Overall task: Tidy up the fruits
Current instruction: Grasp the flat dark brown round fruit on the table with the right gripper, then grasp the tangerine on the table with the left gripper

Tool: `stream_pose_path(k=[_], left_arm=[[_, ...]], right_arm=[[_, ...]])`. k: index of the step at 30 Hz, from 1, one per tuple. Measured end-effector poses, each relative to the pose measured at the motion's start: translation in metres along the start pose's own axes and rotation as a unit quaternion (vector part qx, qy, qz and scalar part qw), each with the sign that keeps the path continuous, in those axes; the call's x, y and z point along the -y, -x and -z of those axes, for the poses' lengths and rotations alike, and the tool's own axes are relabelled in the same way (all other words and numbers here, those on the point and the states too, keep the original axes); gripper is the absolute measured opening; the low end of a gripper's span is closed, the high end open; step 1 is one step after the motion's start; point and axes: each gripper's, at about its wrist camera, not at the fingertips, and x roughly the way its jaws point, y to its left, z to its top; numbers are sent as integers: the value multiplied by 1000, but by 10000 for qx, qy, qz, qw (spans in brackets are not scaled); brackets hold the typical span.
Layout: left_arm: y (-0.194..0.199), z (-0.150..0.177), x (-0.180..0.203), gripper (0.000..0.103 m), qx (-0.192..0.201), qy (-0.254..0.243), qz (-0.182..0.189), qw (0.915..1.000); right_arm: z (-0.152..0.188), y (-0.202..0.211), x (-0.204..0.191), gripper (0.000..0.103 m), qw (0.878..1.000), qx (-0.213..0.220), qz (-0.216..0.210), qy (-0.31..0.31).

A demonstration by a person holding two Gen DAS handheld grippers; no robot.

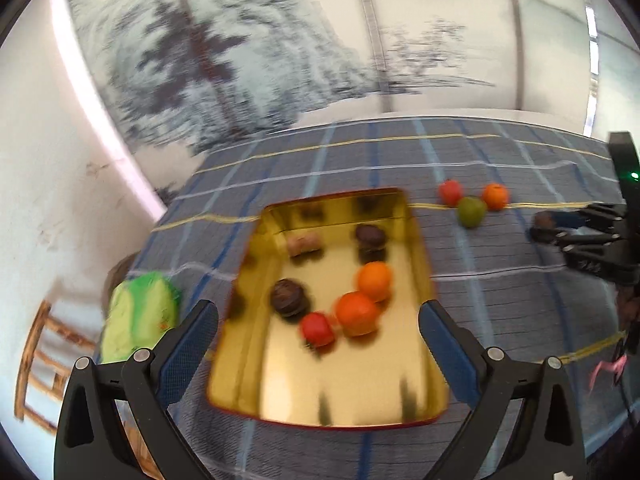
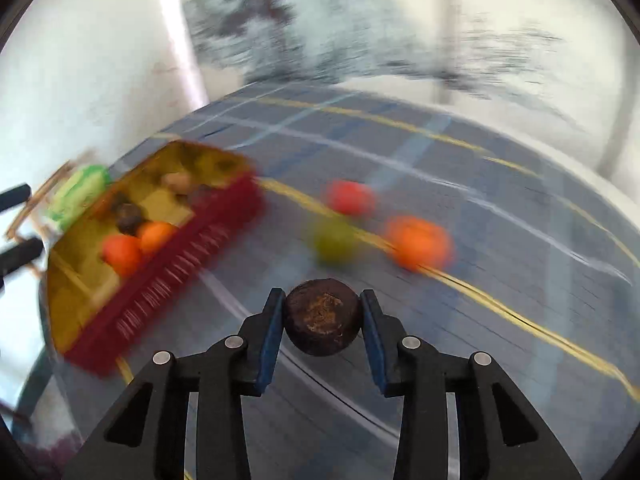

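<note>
Motion blur smears both views, most of all the wall mural behind the table and the far edge of the plaid tablecloth (image 1: 500,280), so fine detail is hard to read. On the cloth sits a gold-lined tin (image 1: 340,392) with a red outer wall whose white lettering is too blurred to make out. Inside it lie two orange fruits, a red one, two dark brown ones and a pale tan piece at the far end; some dark shapes along its walls may be reflections. A green and yellow object (image 1: 136,320) beside the tin, at the table edge, cannot be identified.

Loose on the cloth, well apart from the tin, sit a red fruit (image 2: 350,198), a green fruit (image 2: 334,240) and an orange fruit (image 2: 418,242), close together.

The left gripper (image 1: 318,316) hangs over the tin, jaws spread wide and empty. The right gripper (image 2: 322,316) pinches a round dark brown fruit (image 2: 320,316) with a rough tan patch, held above the cloth.
</note>
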Motion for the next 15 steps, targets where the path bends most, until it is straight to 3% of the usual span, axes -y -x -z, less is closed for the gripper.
stream_pose_path(k=[4, 7, 10, 15], left_arm=[[-1, -20, 27, 100, 19, -250, 579, 9980], [-7, -42, 47, 99, 2, -346, 1081, 9935], [-19, -68, 72, 99, -117, -456, 1330, 9900], [-45, -102, 123, 99, -61, -1035, 1761, 9789]], right_arm=[[44, 40, 80, 39, 9943, -13, 855, -638], [68, 59, 127, 39, 9861, -41, 1213, -1132], [79, 66, 151, 39, 9812, -36, 1329, -1398], [85, 65, 165, 39, 9794, 13, 1098, -1694]])
